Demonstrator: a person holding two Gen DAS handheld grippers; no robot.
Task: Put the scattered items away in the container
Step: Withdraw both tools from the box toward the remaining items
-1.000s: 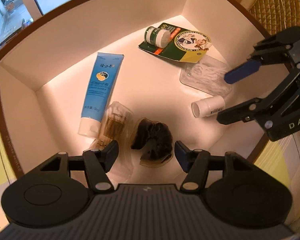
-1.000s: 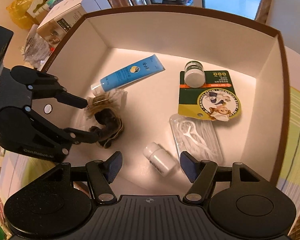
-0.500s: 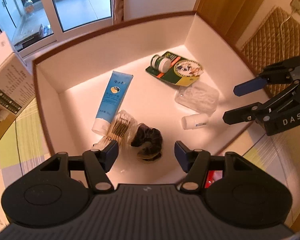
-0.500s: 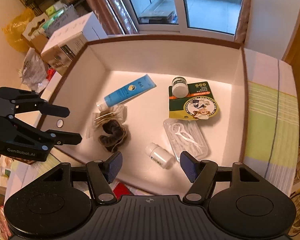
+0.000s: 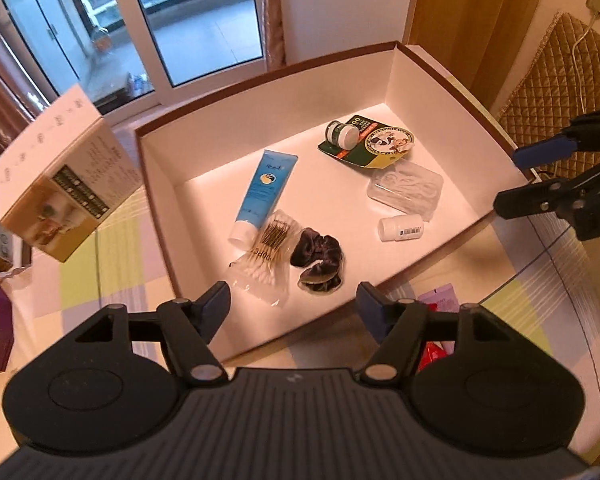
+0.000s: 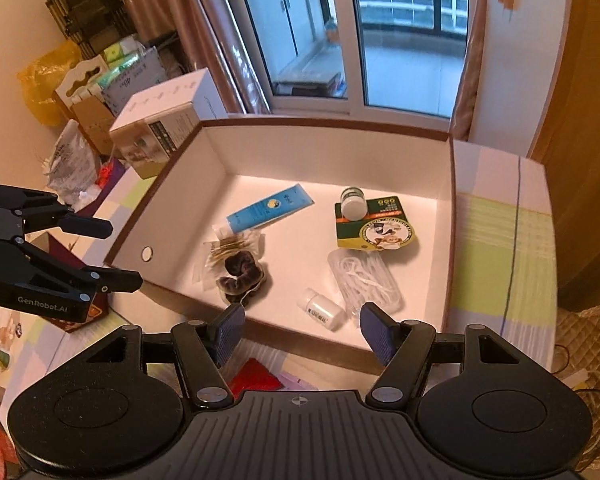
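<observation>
Left wrist view looks down into a large white cardboard box with a brown rim point(image 5: 260, 76), whose floor carries all the small items. At its centre lies a blue squeeze tube with a white cap point(image 5: 265, 192); at 7 o'clock from it, touching the cap end, sits a clear packet of cotton swabs point(image 5: 269, 254), and just at 3 o'clock of that a dark velvet scrunchie point(image 5: 318, 258). Toward 1 o'clock rests a green and yellow round-printed card point(image 5: 376, 146) with a small white jar point(image 5: 342, 134) on it. A clear plastic case of floss picks point(image 5: 406, 186) lies at 5 o'clock from the card, and a small white pill bottle point(image 5: 400, 229) on its side just below it.

Outside the box at 9 o'clock stands a white and tan printed carton point(image 5: 60, 184).

Left gripper point(image 5: 294, 306) hangs over the near rim, jaws widening with nothing between them. Right gripper point(image 6: 302, 330) also stands wide and empty above the near rim.
</observation>
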